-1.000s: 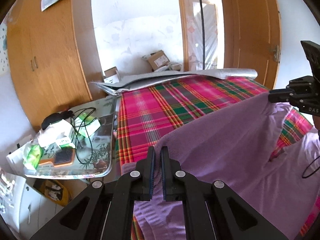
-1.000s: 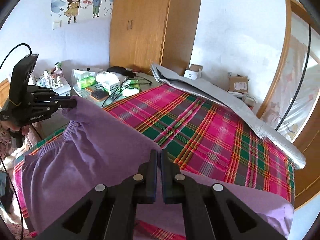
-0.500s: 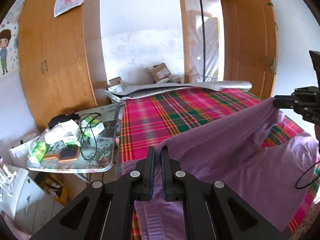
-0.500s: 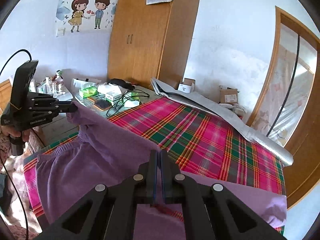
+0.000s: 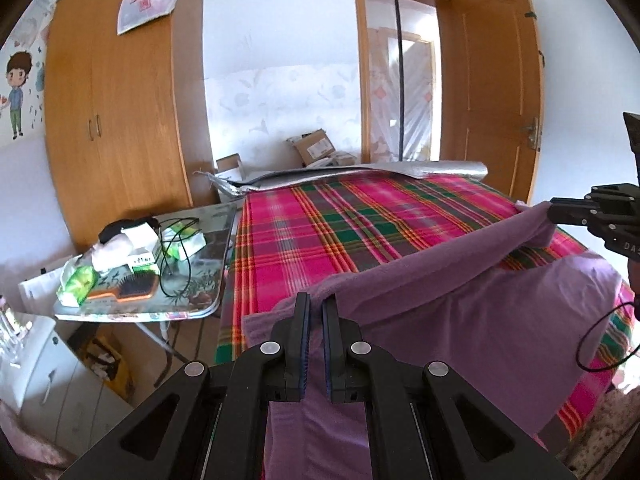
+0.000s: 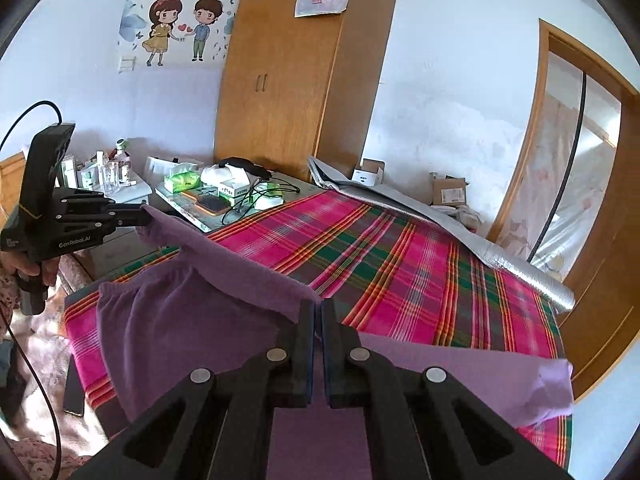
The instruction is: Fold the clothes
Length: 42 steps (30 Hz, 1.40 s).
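Left gripper (image 5: 316, 312): we're clamping it on the near corner of the purple garment (image 5: 460, 300).
Right gripper (image 6: 318, 318): we're pinching the other corner, jaws together on cloth.
Garment: it's hanging off a taut top edge running gripper to gripper, lower part draping onto the plaid bedspread (image 6: 400, 256).
Next move, our guess: we're carrying that edge forward over the bed, both hands equally near.

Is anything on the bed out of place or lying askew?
Yes. The silver mat lies crumpled and slanted along the far edge of the plaid bedcover, one end bunched by the wardrobe. The purple garment is simply held mid-fold.
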Each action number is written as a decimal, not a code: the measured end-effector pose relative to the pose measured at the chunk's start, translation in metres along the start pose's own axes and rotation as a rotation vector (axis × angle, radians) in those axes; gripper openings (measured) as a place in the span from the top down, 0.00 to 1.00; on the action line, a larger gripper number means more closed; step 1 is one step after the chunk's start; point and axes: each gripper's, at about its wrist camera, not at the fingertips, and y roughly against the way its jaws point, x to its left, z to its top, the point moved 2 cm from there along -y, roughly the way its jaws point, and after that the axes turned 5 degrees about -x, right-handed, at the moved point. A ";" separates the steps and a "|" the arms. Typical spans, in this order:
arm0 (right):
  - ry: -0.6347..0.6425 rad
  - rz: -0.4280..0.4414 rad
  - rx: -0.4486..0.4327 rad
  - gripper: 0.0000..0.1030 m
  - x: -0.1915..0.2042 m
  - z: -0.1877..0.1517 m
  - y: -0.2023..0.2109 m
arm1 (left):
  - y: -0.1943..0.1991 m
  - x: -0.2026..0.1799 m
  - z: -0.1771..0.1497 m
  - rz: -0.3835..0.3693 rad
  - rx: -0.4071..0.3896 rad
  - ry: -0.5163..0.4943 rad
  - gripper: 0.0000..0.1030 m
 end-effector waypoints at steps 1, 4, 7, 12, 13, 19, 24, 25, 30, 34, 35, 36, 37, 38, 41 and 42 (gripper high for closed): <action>-0.005 0.003 0.001 0.97 0.002 -0.003 0.003 | 0.003 0.000 -0.003 -0.002 0.000 0.007 0.94; -0.004 0.007 0.006 0.97 0.009 -0.013 0.009 | 0.009 -0.002 -0.012 0.001 0.001 0.025 0.94; 0.000 0.011 0.020 0.97 0.018 -0.026 0.013 | 0.014 -0.005 -0.022 0.007 0.007 0.028 0.94; -0.012 0.047 0.066 0.97 0.027 -0.049 0.014 | 0.021 -0.008 -0.042 0.005 0.024 0.050 0.94; -0.011 0.050 0.075 0.97 0.029 -0.054 0.013 | 0.022 -0.009 -0.047 0.002 0.028 0.055 0.94; -0.031 0.070 0.130 0.97 0.036 -0.080 0.010 | 0.026 -0.012 -0.071 -0.003 0.047 0.087 0.94; -0.028 0.086 0.172 0.97 0.043 -0.097 0.009 | 0.033 -0.008 -0.085 -0.010 0.032 0.180 0.93; -0.029 0.088 0.178 0.97 0.044 -0.099 0.008 | 0.035 -0.007 -0.087 -0.017 0.028 0.207 0.93; -0.044 0.095 0.198 0.97 0.046 -0.108 0.004 | 0.045 0.004 -0.096 -0.087 0.011 0.400 0.79; -0.037 0.114 0.211 0.99 0.050 -0.112 0.003 | 0.047 0.015 -0.106 -0.156 0.007 0.600 0.76; -0.029 0.120 0.213 1.00 0.053 -0.113 0.003 | 0.045 0.016 -0.106 -0.164 0.019 0.629 0.75; -0.022 0.126 0.215 1.00 0.055 -0.114 0.003 | 0.042 0.017 -0.107 -0.173 0.031 0.658 0.75; -0.015 0.123 0.212 1.00 0.056 -0.114 0.003 | 0.040 0.018 -0.108 -0.187 0.043 0.685 0.74; -0.010 0.119 0.208 1.00 0.057 -0.115 0.004 | 0.038 0.018 -0.107 -0.211 0.050 0.705 0.74; -0.012 0.115 0.201 1.00 0.058 -0.115 0.005 | 0.031 0.026 -0.106 -0.239 0.043 0.804 0.61; -0.022 0.115 0.192 1.00 0.055 -0.113 0.008 | 0.027 0.030 -0.107 -0.241 0.047 0.852 0.57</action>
